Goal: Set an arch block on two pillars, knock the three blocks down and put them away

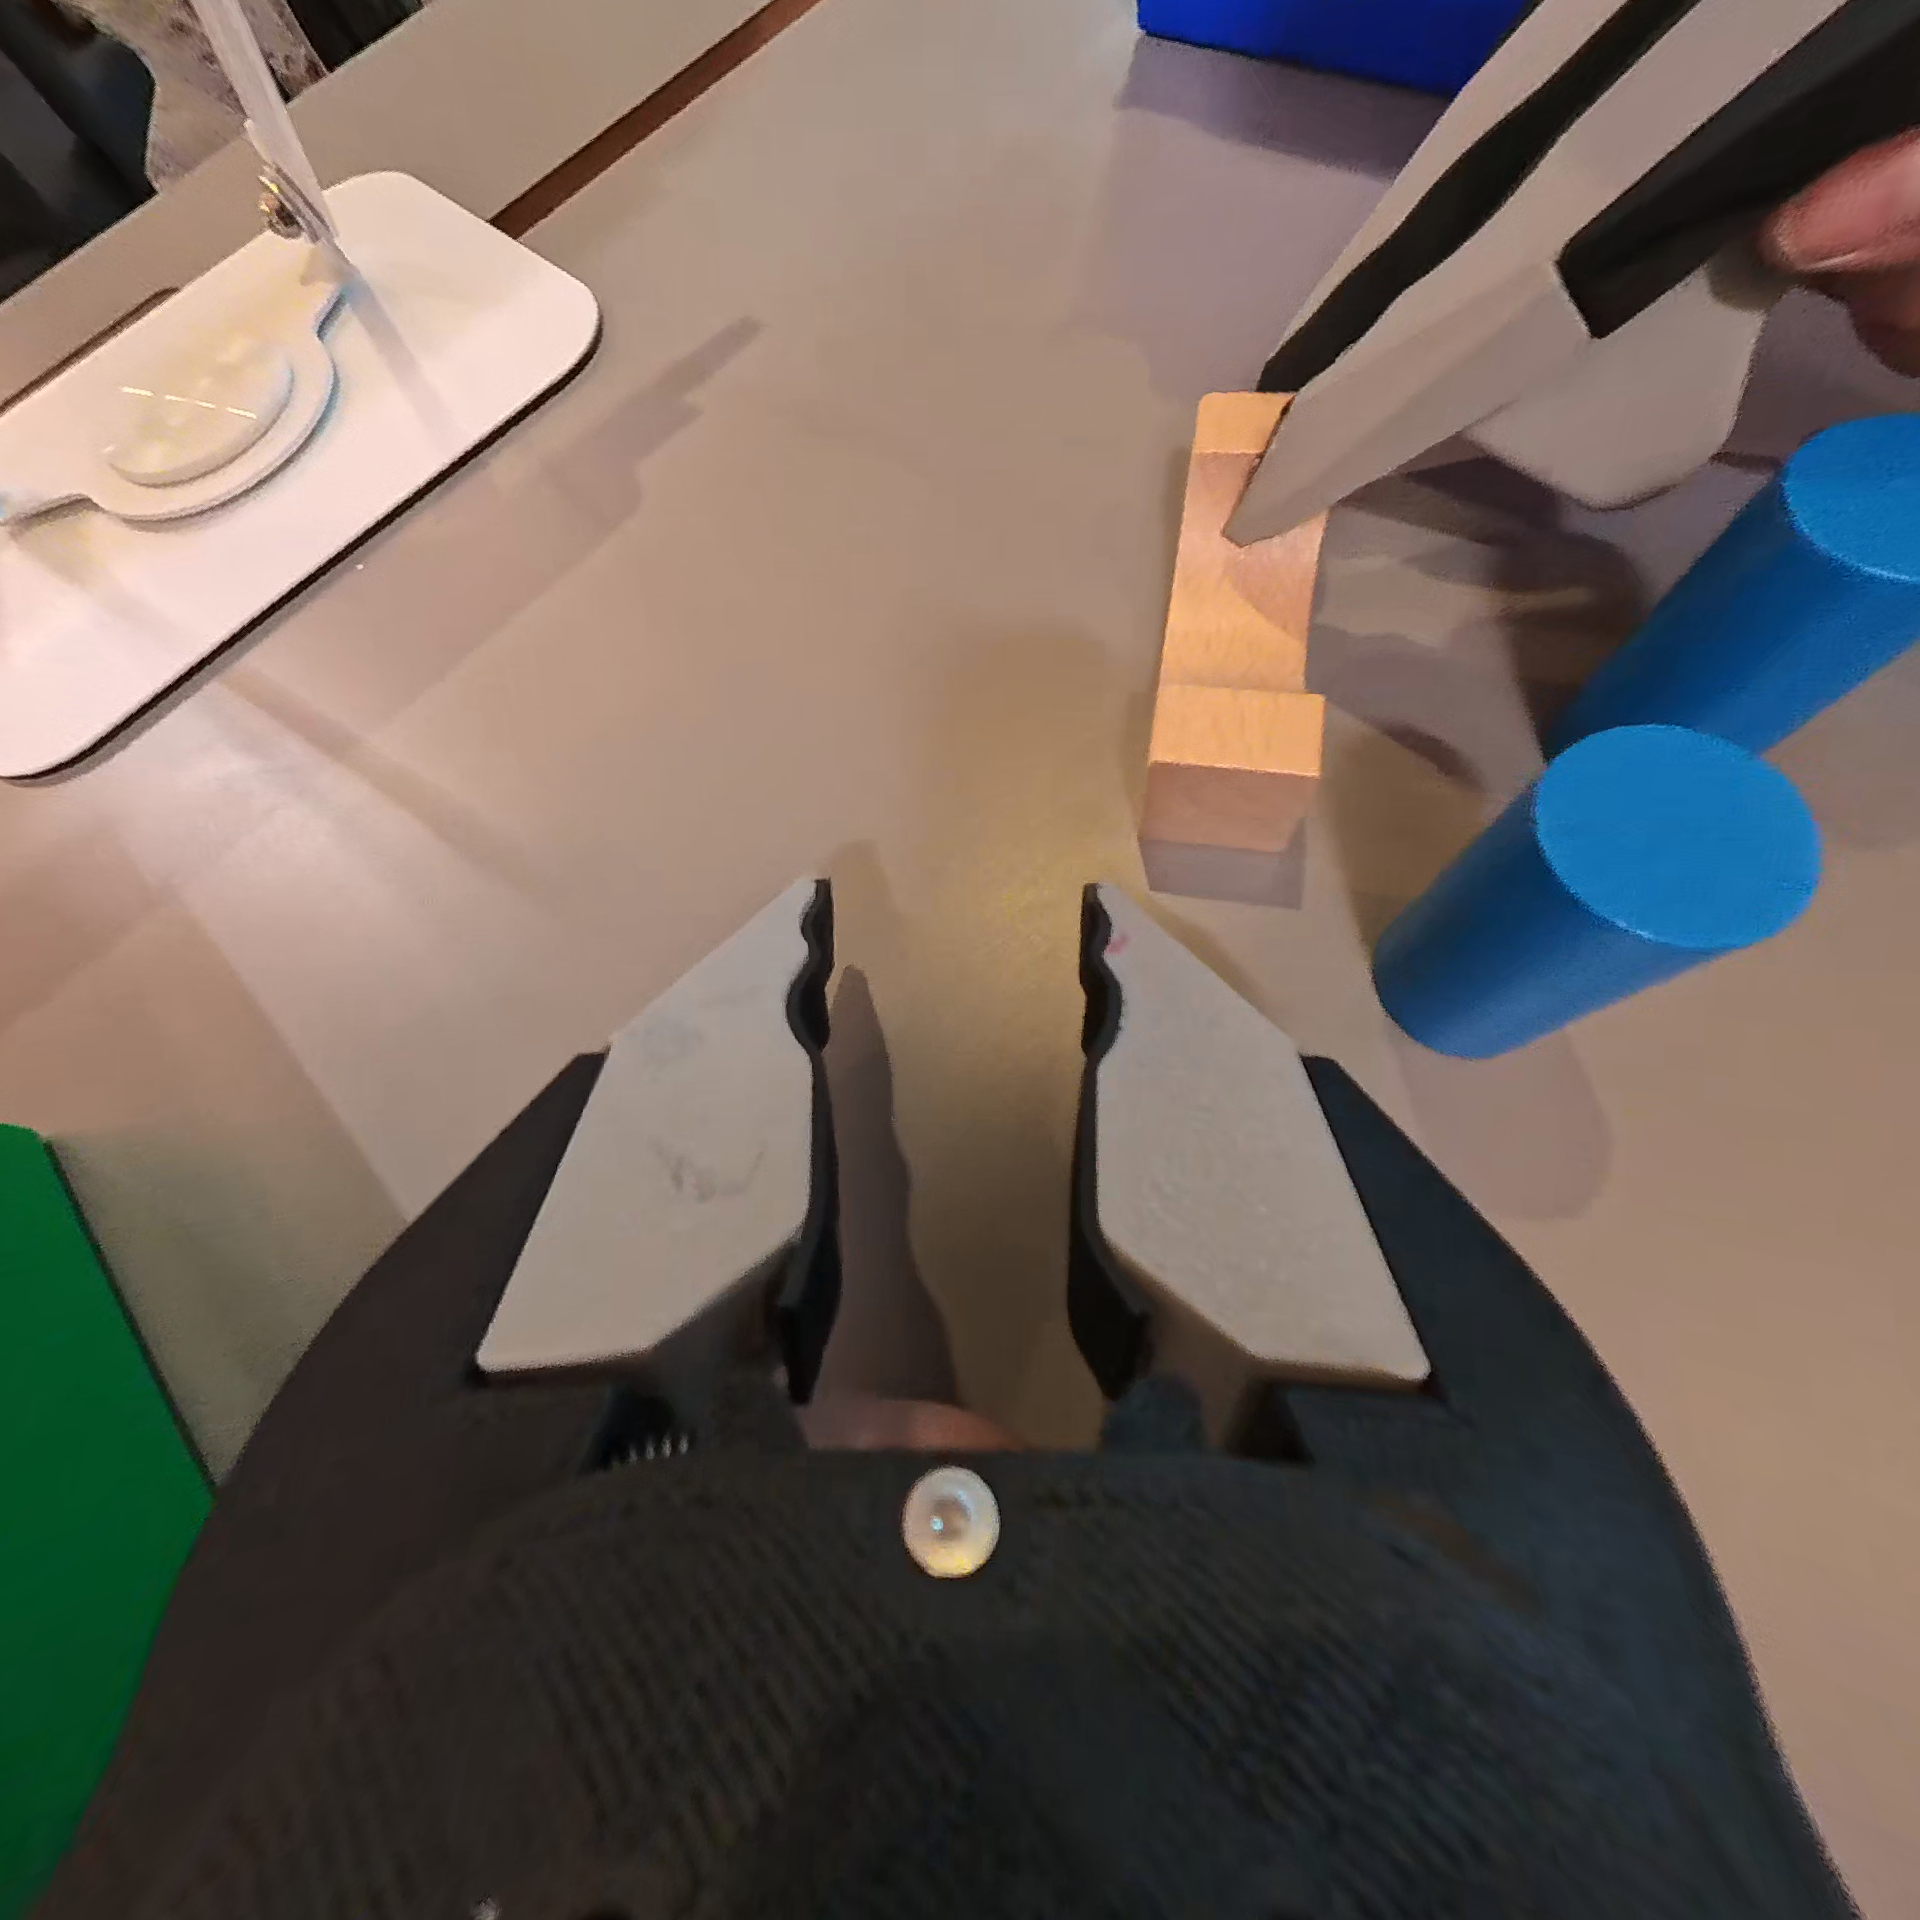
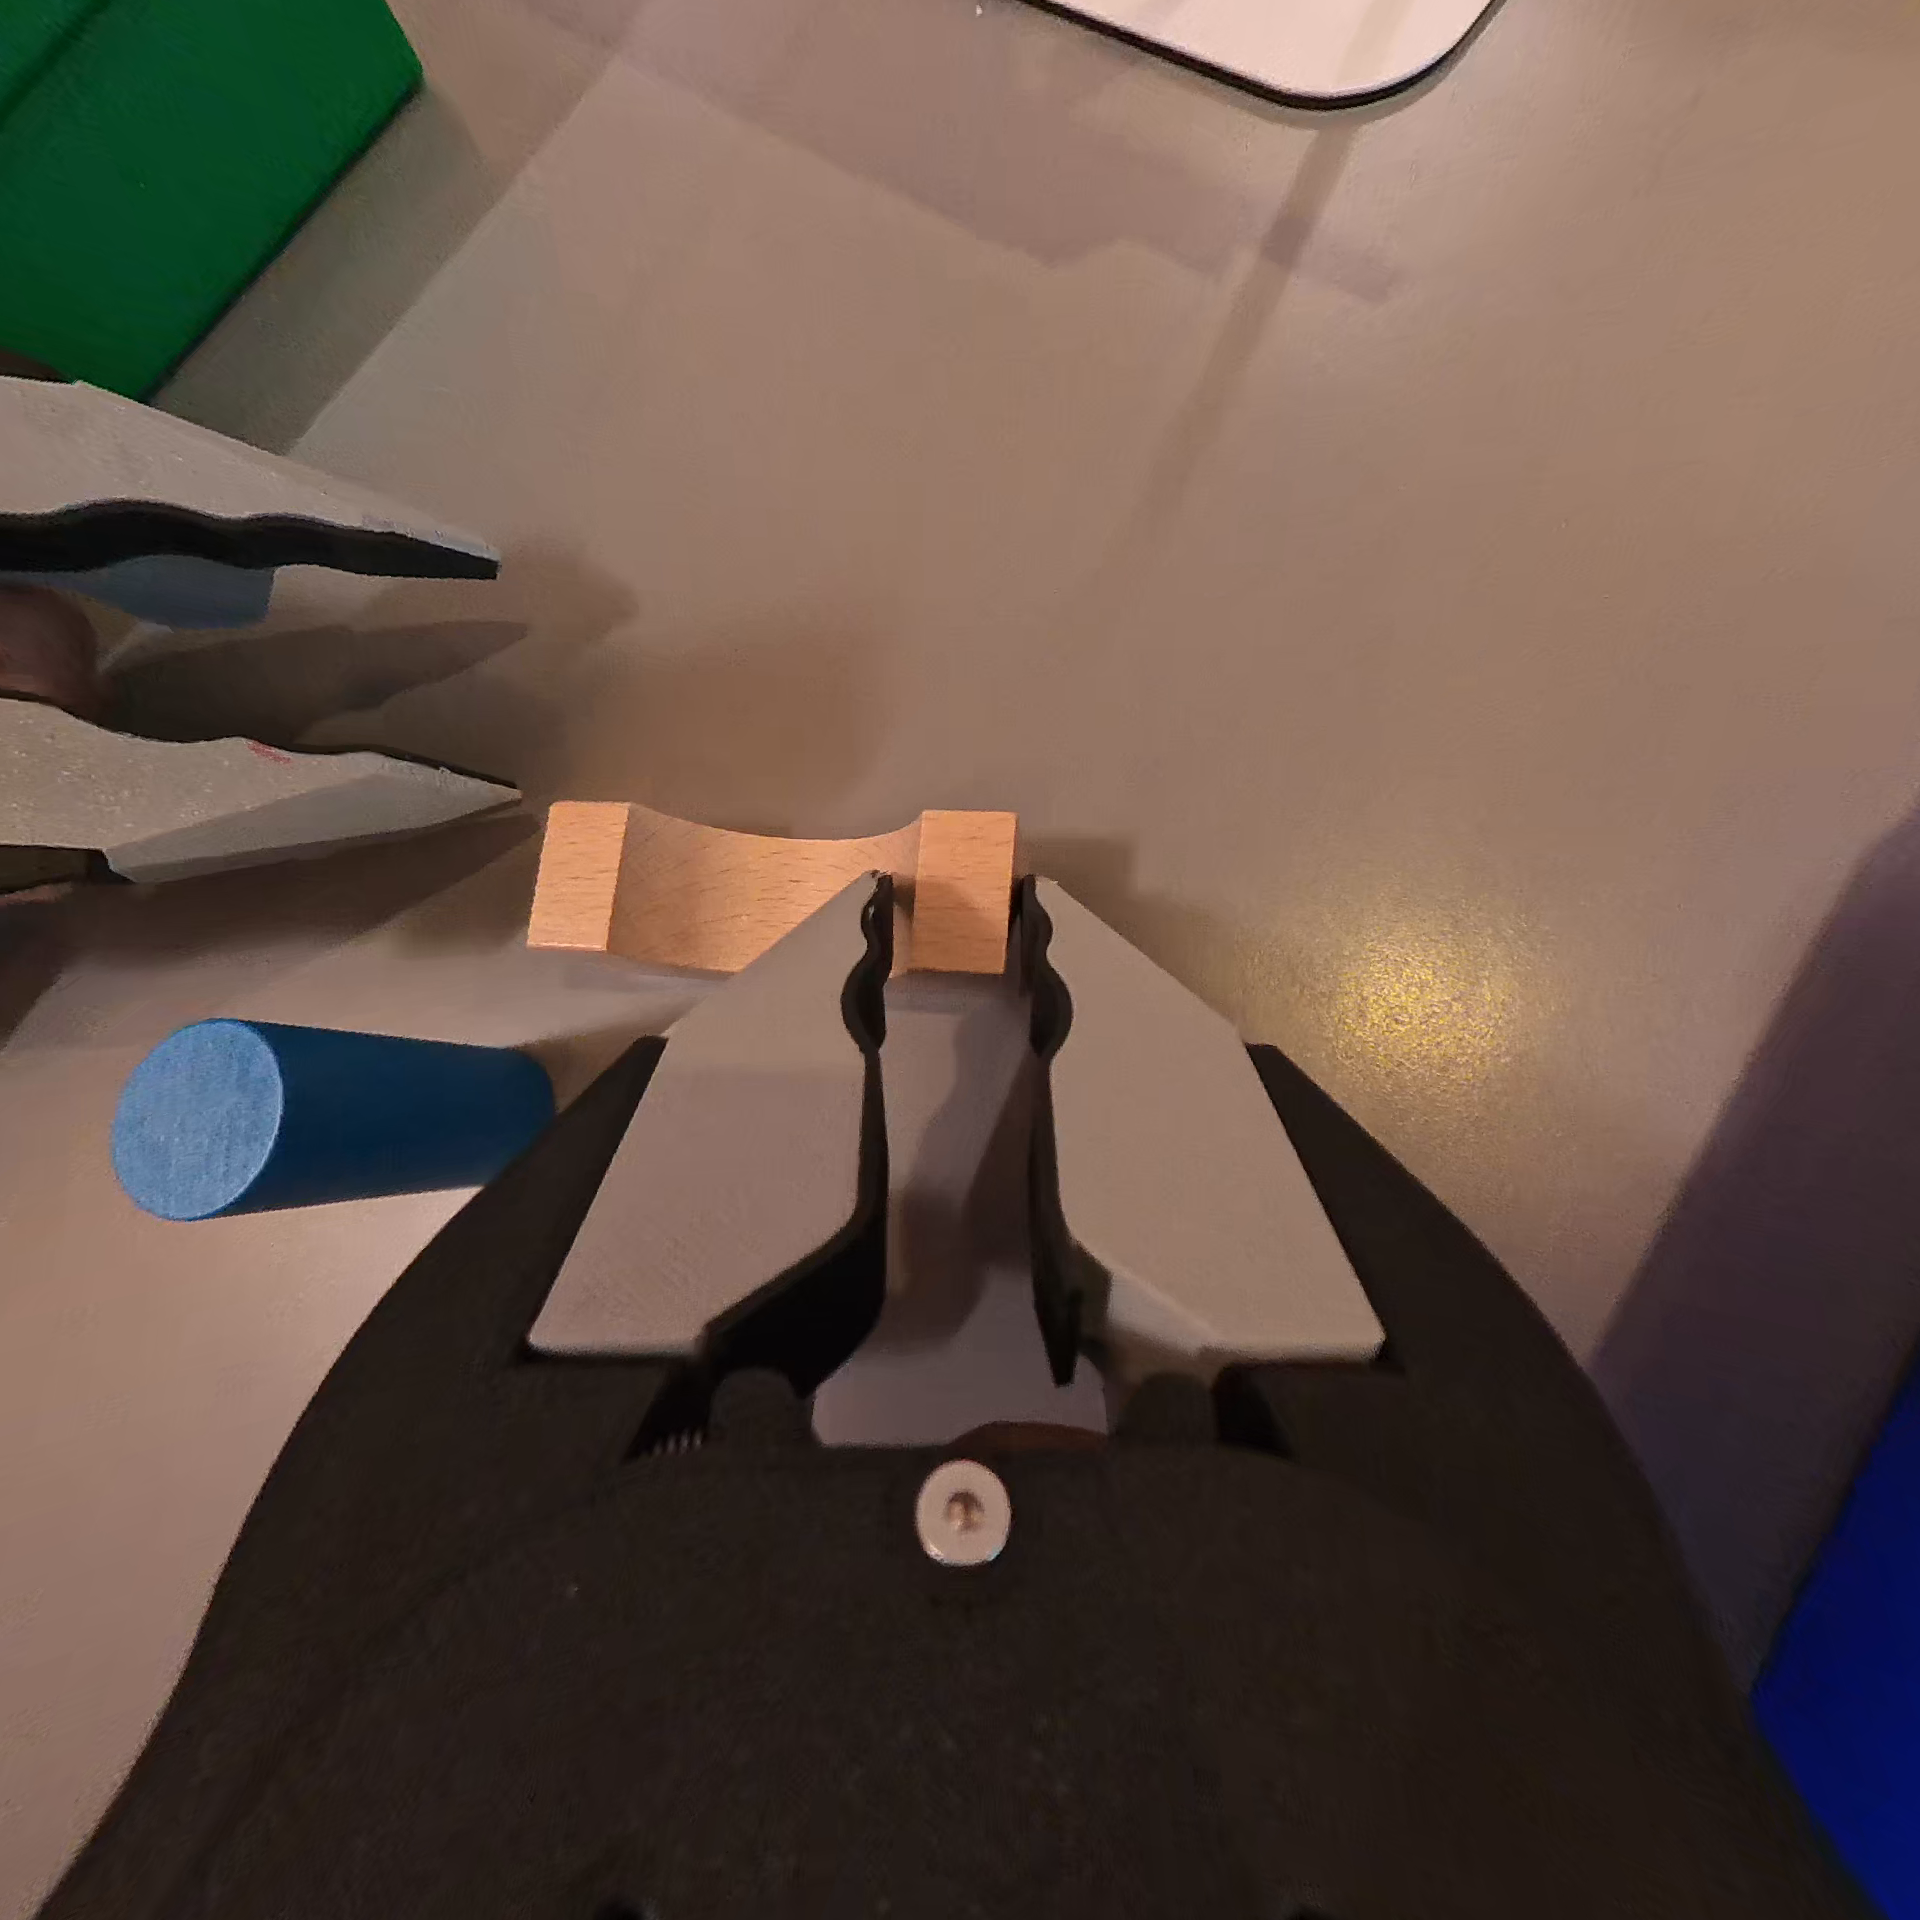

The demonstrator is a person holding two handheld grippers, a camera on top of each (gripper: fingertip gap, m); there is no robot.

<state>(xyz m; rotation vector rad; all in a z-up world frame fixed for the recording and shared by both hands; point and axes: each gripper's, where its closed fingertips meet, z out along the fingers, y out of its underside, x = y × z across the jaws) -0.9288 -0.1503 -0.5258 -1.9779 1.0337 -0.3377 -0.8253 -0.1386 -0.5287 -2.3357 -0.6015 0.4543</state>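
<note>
Arch block (image 2: 769, 899), pale wood, lies on the grey table (image 2: 1247, 520) with its curved hollow facing up and a square foot at each end. In the right wrist view the right gripper (image 2: 951, 914) straddles the right-hand foot: one fingertip sits in the hollow on the inner side of that foot, the other against its outer end, jaws narrowed to about the foot's width. The outer pad looks to be touching the wood; on the inner side a thin dark sliver shows between pad and foot, so I cannot tell whether the block is truly clamped. Nearer, to the left, a blue pillar (image 2: 312, 1117) lies on its side, its round end facing the camera. Just left of the arch's other foot the left gripper's two fingertips (image 2: 416, 800) point in from the picture's left edge, apart from the block.

From the left wrist view the left gripper (image 1: 956, 935) hovers over bare table, jaws moderately open with nothing between them. Ahead and to the right stands the arch, end-on, and right of it both pillars (image 1: 1600, 883) lie side by side. Farther left is a white stand base (image 1: 312, 436). A green box (image 2: 156, 177) sits at the table's edge, and a blue box (image 1: 1299, 31) at the far side.
</note>
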